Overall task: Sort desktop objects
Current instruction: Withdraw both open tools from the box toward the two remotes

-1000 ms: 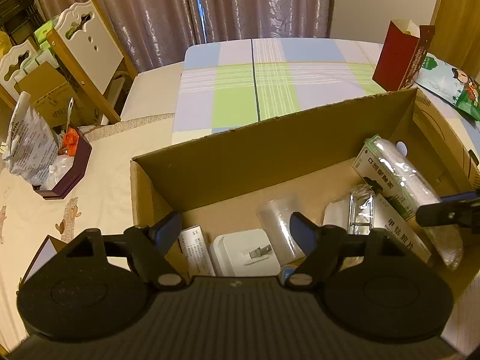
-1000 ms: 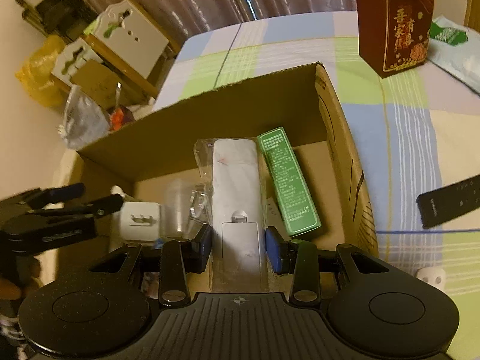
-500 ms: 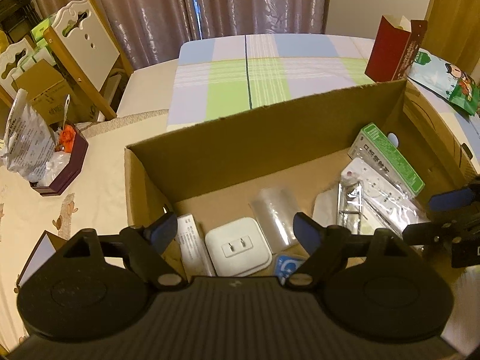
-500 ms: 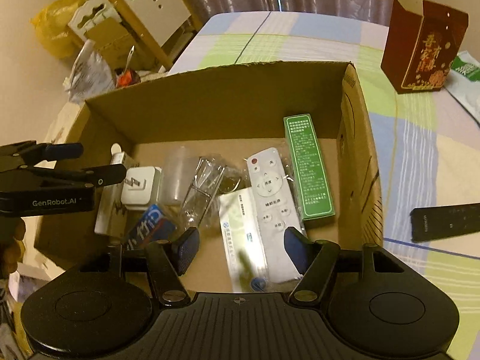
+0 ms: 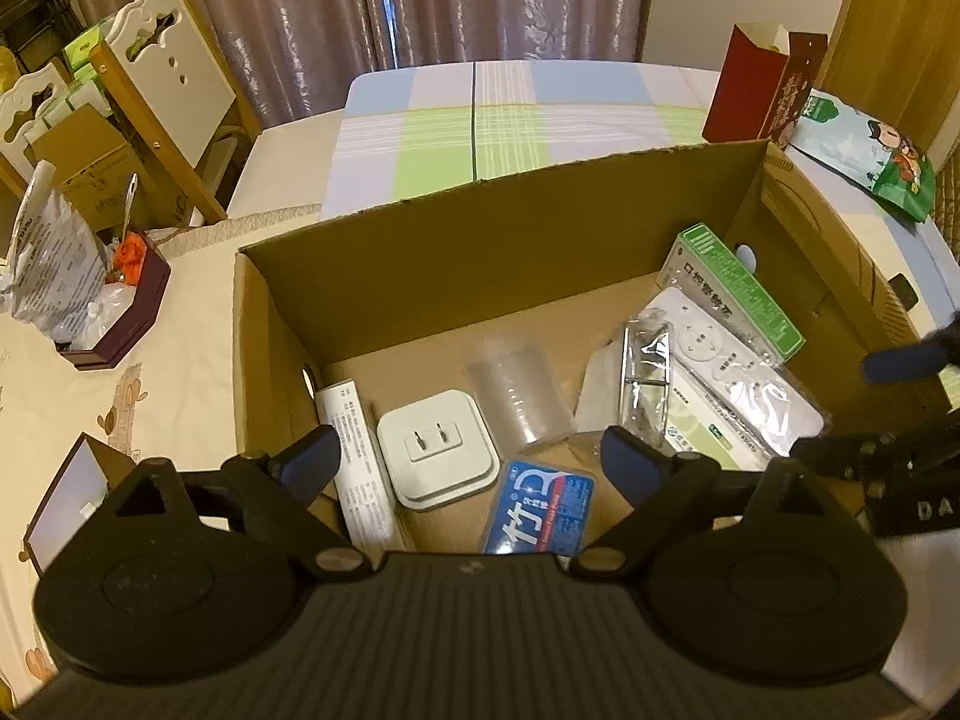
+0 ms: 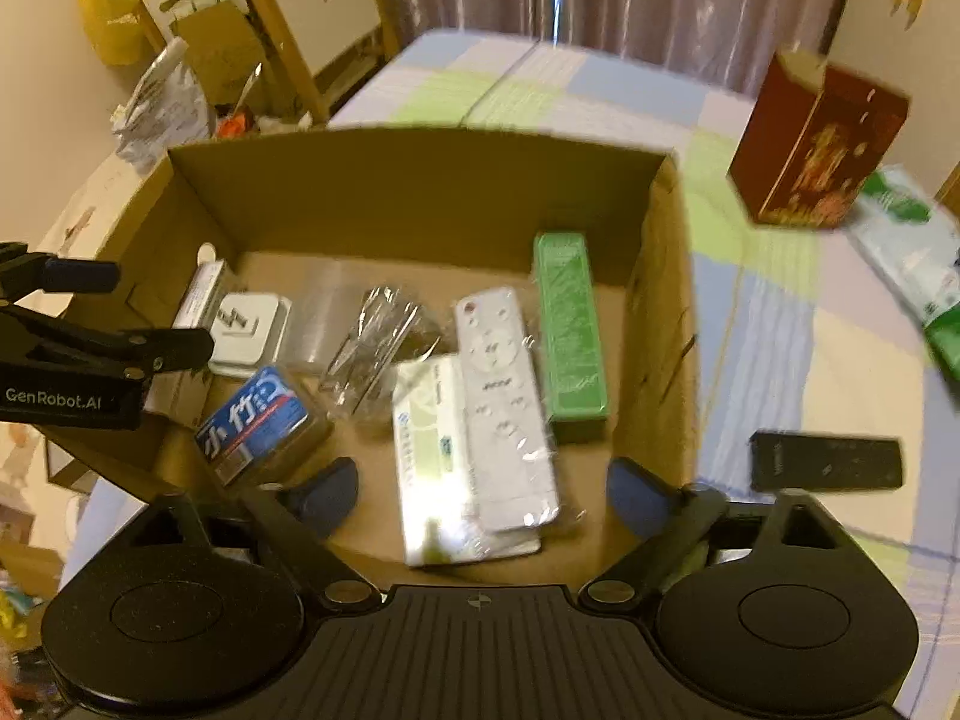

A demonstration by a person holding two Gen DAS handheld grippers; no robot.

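The white remote (image 6: 504, 402), wrapped in clear plastic, lies flat on the floor of the cardboard box (image 6: 420, 180), its long axis running from the near wall toward the far wall with the red button at the far end; it rests partly on a white-and-green packet (image 6: 429, 456) and just beside the green carton (image 6: 570, 330), which points the same way. A second ago this remote was clamped in the right gripper (image 6: 480, 495); now that gripper hovers above the box's near edge with its jaws spread wide and nothing between them. The left gripper (image 5: 474, 459), also wide and empty, hangs over the box's left end above the white plug adapter (image 5: 438, 456), much as before. A black remote (image 6: 825, 461) lies on the checked worktop outside the box.
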